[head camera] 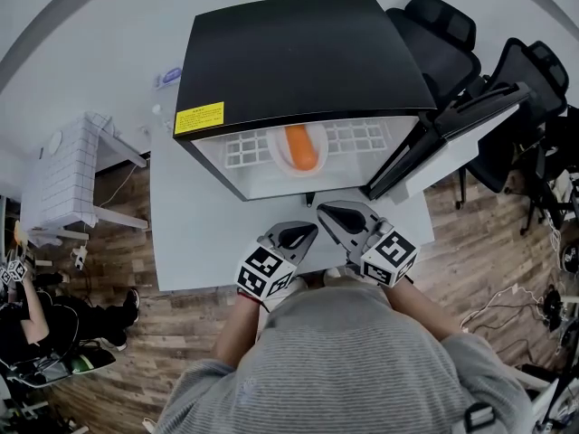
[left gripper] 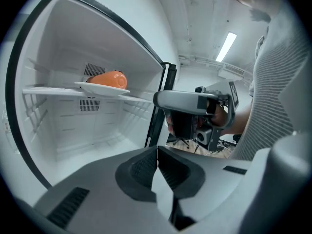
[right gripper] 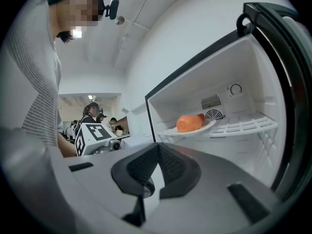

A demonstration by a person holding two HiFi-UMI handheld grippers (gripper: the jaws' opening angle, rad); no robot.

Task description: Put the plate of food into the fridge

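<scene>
A white plate [head camera: 282, 155] with an orange food piece [head camera: 301, 146] rests on the wire shelf [head camera: 362, 137] inside the open black mini fridge [head camera: 308, 57]. The left gripper view shows that plate [left gripper: 102, 87] with the orange food [left gripper: 108, 78] on the shelf, and the right gripper view shows the plate [right gripper: 207, 126] and food [right gripper: 190, 122] too. Both grippers hang in front of the fridge, apart from the plate. My left gripper [head camera: 306, 234] is shut and empty. My right gripper [head camera: 331, 213] is shut and empty as well, its jaws touching.
The fridge door [head camera: 452, 132] stands swung open to the right. The fridge sits on a white table [head camera: 194, 233]. Black office chairs [head camera: 452, 39] stand behind at the right. A white stool-like stand [head camera: 68, 174] is on the wooden floor to the left.
</scene>
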